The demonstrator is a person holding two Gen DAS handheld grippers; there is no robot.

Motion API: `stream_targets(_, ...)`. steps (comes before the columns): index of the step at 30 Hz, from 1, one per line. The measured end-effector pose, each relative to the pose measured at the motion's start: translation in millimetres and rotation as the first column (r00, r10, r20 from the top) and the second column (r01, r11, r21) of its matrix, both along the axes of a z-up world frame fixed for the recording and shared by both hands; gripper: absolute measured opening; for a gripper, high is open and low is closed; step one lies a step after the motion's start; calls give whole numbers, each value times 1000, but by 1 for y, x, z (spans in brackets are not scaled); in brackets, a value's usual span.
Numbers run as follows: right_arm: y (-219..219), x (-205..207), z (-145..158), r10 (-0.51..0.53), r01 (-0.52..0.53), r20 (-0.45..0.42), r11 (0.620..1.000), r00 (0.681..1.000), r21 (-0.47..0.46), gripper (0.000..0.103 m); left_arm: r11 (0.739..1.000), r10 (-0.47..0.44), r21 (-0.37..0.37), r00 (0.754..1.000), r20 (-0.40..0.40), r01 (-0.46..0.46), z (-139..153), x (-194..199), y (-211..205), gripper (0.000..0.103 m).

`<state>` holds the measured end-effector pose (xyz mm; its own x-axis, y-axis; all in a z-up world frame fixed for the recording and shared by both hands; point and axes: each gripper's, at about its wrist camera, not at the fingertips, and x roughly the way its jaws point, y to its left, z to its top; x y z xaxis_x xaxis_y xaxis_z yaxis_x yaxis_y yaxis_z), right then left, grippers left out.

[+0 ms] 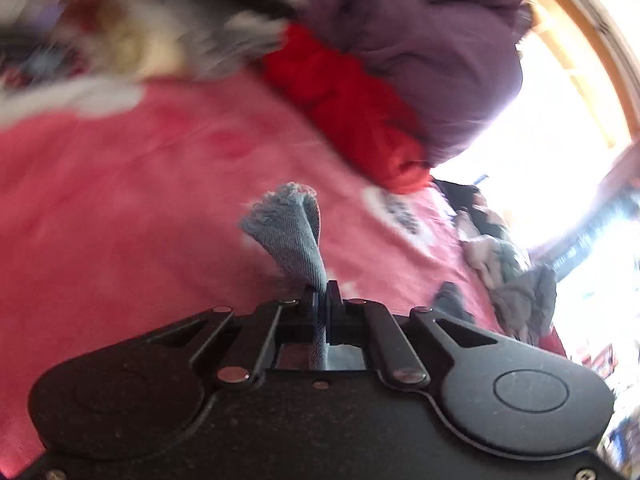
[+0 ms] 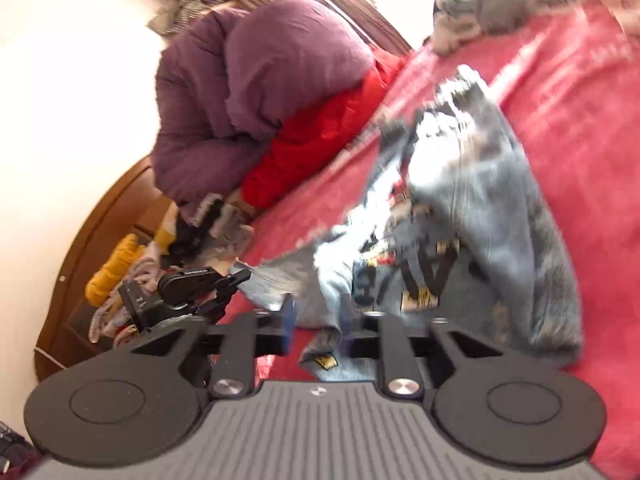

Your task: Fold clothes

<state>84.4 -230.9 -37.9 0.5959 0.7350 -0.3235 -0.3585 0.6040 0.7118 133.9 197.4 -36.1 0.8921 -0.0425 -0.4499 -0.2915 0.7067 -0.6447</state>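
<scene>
- The left gripper (image 1: pixel 322 294) is clenched on a frayed hem of light blue denim (image 1: pixel 294 236); the cloth runs back between the two fingers and fans out in front of them, so the hold looks deep and secure
- The right gripper (image 2: pixel 316 322) stands released, its blue-padded fingers (image 2: pixel 289 320) apart with nothing pressed between them; the denim only lies beyond and below the gap
- The faded blue jeans with printed patches (image 2: pixel 460 216) lie bunched on the pink bed cover (image 2: pixel 568 92), partly doubled over; in the right wrist view the other black gripper shows at the left near the garment's frayed edge
- A purple padded jacket (image 2: pixel 248 92) and a red padded garment (image 2: pixel 312 148) are heaped at the far side of the bed, touching each other and near the jeans; more crumpled clothes (image 1: pixel 516 280) sit at the bed's edge
- The step in hand looks like taking a corner in each hand to spread or fold the jeans: I would have the right fingers close on the matching hem or waist corner, not on a loose middle layer
- Pinch one full edge thickness, then draw both hands apart evenly so the legs lie flat before folding
- Keep the lift low and away from the jacket heap, lest the denim drag it along
</scene>
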Motion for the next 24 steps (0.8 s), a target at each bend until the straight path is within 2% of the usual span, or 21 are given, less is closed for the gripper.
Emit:
stream_targets(2, -18, -5, 7, -10, 12, 63, 1000, 998, -28, 59, 997, -60, 45, 997, 57, 57, 28, 3, -27, 0)
stream_targets(3, -28, -7, 5, -10, 15, 93, 999, 996, -53, 59, 993, -95, 73, 992, 83, 89, 42, 4, -43, 0)
stream_targets(5, -41, -4, -3, -65, 74, 87, 992, 994, -102, 56, 978, -174, 138, 977, 119, 157, 69, 9, -79, 0)
stream_targets(8, -68, 7, -17, -167, 167, 2, 986, 986, 17, 55, 944, -286, 216, 945, 156, 250, 99, 16, -135, 0)
stream_targets(12, -96, 17, -45, -245, 265, -133, 949, 960, 172, 55, 876, -432, 303, 890, 147, 375, 115, 27, -212, 0)
stream_targets(14, -109, 21, -62, -265, 317, -220, 914, 939, 254, 55, 826, -509, 337, 855, 99, 452, 107, 33, -251, 0)
stream_targets(15, -112, 22, -68, -272, 337, -248, 900, 930, 278, 55, 780, -570, 354, 819, 63, 516, 97, 39, -273, 1)
stream_targets(17, -119, 24, -80, -281, 376, -303, 868, 911, 323, 55, 674, -682, 367, 731, -23, 641, 78, 43, -299, 20)
stream_targets(18, -119, 25, -83, -281, 383, -315, 862, 906, 332, 55, 640, -710, 368, 702, -51, 674, 70, 40, -305, 32)
stream_targets(20, -119, 27, -90, -280, 397, -339, 849, 898, 350, 56, 659, -698, 363, 715, -29, 658, 61, 26, -293, 39)
stream_targets(21, -118, 27, -91, -281, 398, -342, 849, 897, 346, 56, 680, -684, 341, 729, -22, 649, 57, 21, -279, 40)
stream_targets(24, -115, 28, -94, -288, 402, -343, 853, 894, 333, 56, 754, -573, 357, 818, -55, 552, 53, -1, -236, 40)
